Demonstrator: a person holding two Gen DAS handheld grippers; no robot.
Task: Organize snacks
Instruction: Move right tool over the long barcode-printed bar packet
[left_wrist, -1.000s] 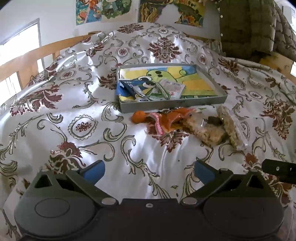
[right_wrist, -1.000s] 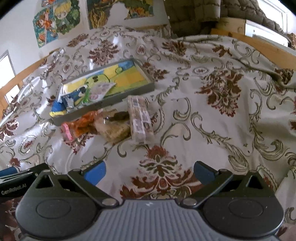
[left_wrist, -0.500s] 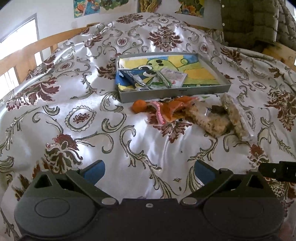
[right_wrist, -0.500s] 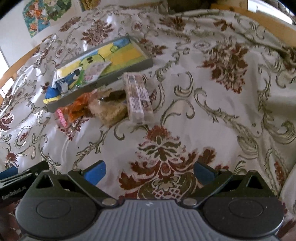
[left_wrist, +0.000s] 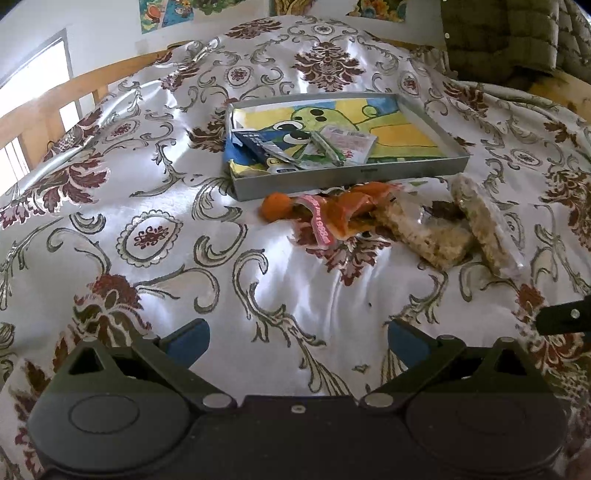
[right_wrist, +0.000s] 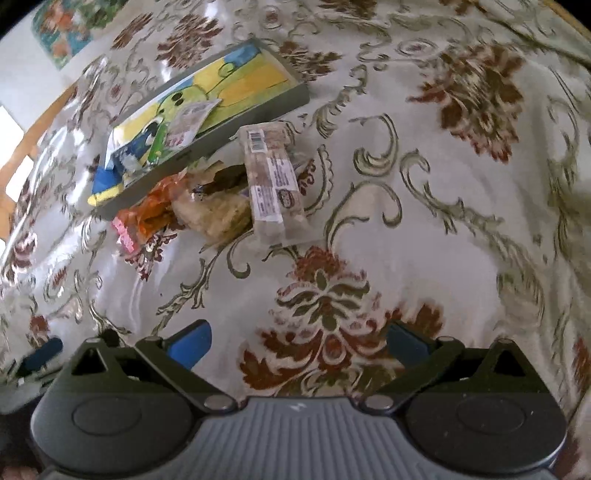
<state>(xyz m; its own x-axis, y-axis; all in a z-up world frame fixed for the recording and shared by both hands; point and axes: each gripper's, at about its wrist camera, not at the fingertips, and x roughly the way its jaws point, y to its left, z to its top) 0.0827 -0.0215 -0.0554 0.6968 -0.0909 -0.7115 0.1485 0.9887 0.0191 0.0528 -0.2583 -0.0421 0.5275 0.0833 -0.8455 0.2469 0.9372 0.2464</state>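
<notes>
Approach step judged in hand. Left tool (left_wrist: 297, 338) and right tool (right_wrist: 297, 339) both spread wide, nothing held. Snacks (right_wrist: 273, 181) heaped on bed ahead and left of right tool, touching tray (right_wrist: 258, 107) front wall. Next: wrapped bar to be straddled, pinched, lifted into tray.

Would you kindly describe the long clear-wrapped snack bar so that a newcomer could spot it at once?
Start at the shallow grey tray with a yellow and green cartoon lining on the floral bedspread. A heap of snack packets lies against its near wall. The long clear-wrapped snack bar is the rightmost, and unlike the orange packet and crumbly beige bag, it carries white printed labels.
</notes>
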